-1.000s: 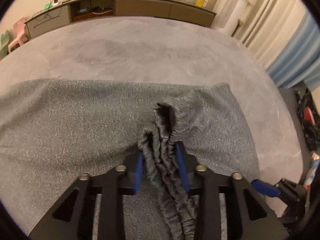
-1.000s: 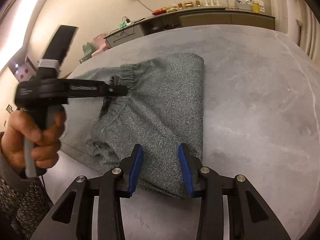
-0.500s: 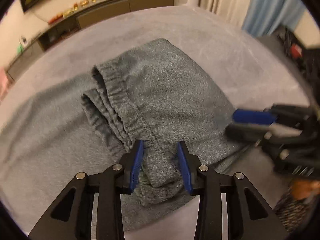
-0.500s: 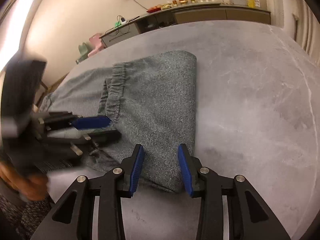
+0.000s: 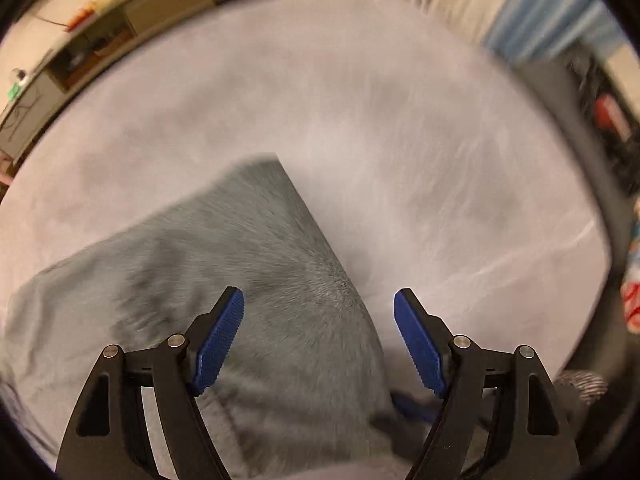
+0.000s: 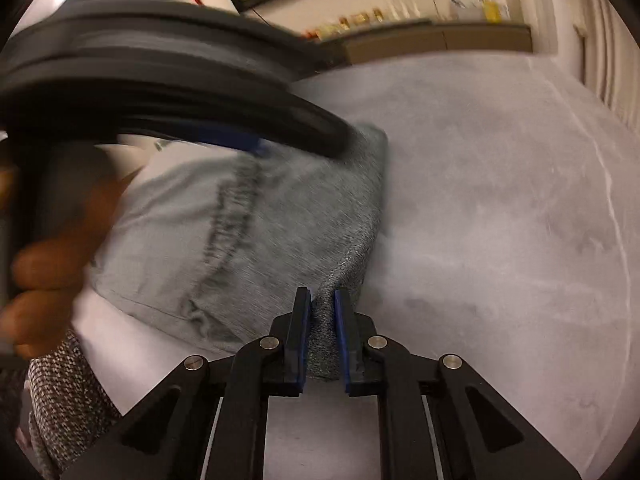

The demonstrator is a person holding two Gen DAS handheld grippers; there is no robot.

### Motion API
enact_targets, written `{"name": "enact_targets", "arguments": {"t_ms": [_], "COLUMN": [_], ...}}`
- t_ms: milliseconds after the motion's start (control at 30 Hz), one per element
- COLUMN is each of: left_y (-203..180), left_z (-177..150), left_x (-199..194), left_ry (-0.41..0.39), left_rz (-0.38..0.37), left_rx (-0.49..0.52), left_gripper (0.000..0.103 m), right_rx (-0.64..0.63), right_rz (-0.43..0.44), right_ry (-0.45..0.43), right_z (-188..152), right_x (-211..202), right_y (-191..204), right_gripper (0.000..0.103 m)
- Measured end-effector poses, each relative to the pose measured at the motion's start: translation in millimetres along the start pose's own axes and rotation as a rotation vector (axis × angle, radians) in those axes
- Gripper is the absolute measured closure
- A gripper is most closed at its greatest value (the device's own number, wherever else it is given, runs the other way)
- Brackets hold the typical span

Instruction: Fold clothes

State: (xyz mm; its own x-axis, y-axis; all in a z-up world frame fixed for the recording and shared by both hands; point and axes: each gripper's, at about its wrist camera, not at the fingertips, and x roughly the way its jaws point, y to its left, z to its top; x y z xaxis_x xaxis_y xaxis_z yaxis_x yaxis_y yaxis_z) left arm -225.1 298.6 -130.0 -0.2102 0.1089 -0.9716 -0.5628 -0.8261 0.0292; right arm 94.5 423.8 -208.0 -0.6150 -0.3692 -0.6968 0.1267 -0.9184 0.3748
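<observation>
**Getting ready for the next fold**

The soft grey knitted trousers [image 6: 288, 216] are lying partly folded on the big pale grey table [image 6: 500, 220]. Their stretchy waistband [image 6: 232, 216] is showing as a dark wrinkly line on top of the cloth.

The right gripper [image 6: 322, 320] is closing its two blue pads on the near corner of the trousers. The cloth is bunching up between them, so it is pinching that corner. The corner is looking a little lifted off the table.

The left gripper [image 5: 319, 340] is opening its jaws wide. It is pointing down over the trousers, and nothing is squeezed between its blue pads [image 5: 219, 344]. In the right view it is sweeping by as a dark blur, with a hand [image 6: 48, 256] around its handle.

I think this is the step of taking a new hold for another fold. Next, the left gripper probably needs to come down and pinch the edge too. Then both can lift together and lay the cloth over neatly.
</observation>
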Motion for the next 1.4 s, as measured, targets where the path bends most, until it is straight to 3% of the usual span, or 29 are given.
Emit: {"name": "enact_targets", "arguments": {"t_ms": [33,67,100,133,200,267,300,333,400,467,500,533,600,700,800,867,967,1067,1167,1200,1267,1400], "left_y": [-5,-7,-6,-2,15,49,71,100,164,223,245,265,297,312,317,314,317,318,325,324,325,331], "left_z": [3,2,0,-3,-15,-37,-51,-68,-110,-151,-170,-185,-206,-228,-234,-232,-225,-215,-203,-200,-201,-215], "left_x": [13,20,19,12,-18,-59,-76,-93,-121,-122,-116,-104,-71,-40,-23,-28,-40,-49,-28,-23,-29,-37], "left_ry": [0.032,0.026,0.007,-0.019,-0.097,-0.19,-0.229,-0.269,-0.342,-0.36,-0.363,-0.358,-0.312,-0.292,-0.286,-0.333,-0.405,-0.462,-0.39,-0.386,-0.41,-0.394], "left_rz": [0.04,0.092,0.102,0.072,-0.003,-0.088,-0.121,-0.149,-0.205,-0.254,-0.28,-0.286,-0.24,-0.264,-0.187,-0.152,-0.187,-0.181,-0.186,-0.206,-0.23,-0.161], "left_rx": [0.02,0.043,0.048,0.035,0.02,-0.017,-0.045,-0.086,-0.175,-0.253,-0.288,-0.33,-0.421,-0.487,-0.493,-0.466,-0.431,-0.373,-0.383,-0.384,-0.364,-0.365], "left_gripper": [0.028,0.04,0.07,0.086,0.09,0.091,0.091,0.091,0.091,0.089,0.085,0.068,0.049,0.049,0.049,0.049,0.059,0.062,0.062,0.063,0.065,0.06], "right_rx": [0.007,0.014,0.022,0.029,0.058,0.11,0.125,0.138,0.127,0.098,0.069,0.049,-0.012,-0.109,-0.199,-0.268,-0.352,-0.375,-0.365,-0.356,-0.359,-0.339], "right_rz": [0.013,0.026,0.037,0.048,0.098,0.197,0.242,0.288,0.361,0.398,0.391,0.385,0.352,0.287,0.19,0.083,-0.007,0.005,-0.076,-0.105,-0.124,-0.138], "right_ry": [-0.003,-0.006,-0.005,-0.003,-0.003,-0.033,-0.056,-0.079,-0.081,-0.063,-0.035,-0.02,0.018,0.074,0.153,0.233,0.195,0.092,0.155,0.193,0.188,0.204], "right_z": [0,0,0,0,1,5,7,9,13,17,20,23,26,24,10,-2,7,20,23,18,18,30], "right_x": [-8,-16,-23,-31,-50,-78,-92,-107,-125,-137,-137,-131,-119,-103,-79,-54,-64,-95,-83,-73,-87,-103], "right_y": [-3,-5,-8,-11,-16,-23,-23,-23,-13,3,17,28,58,98,122,131,146,157,157,154,149,147], "right_gripper": [0.089,0.089,0.089,0.088,0.086,0.071,0.057,0.05,0.05,0.05,0.05,0.05,0.052,0.06,0.064,0.064,0.064,0.064,0.064,0.064,0.063,0.062]}}
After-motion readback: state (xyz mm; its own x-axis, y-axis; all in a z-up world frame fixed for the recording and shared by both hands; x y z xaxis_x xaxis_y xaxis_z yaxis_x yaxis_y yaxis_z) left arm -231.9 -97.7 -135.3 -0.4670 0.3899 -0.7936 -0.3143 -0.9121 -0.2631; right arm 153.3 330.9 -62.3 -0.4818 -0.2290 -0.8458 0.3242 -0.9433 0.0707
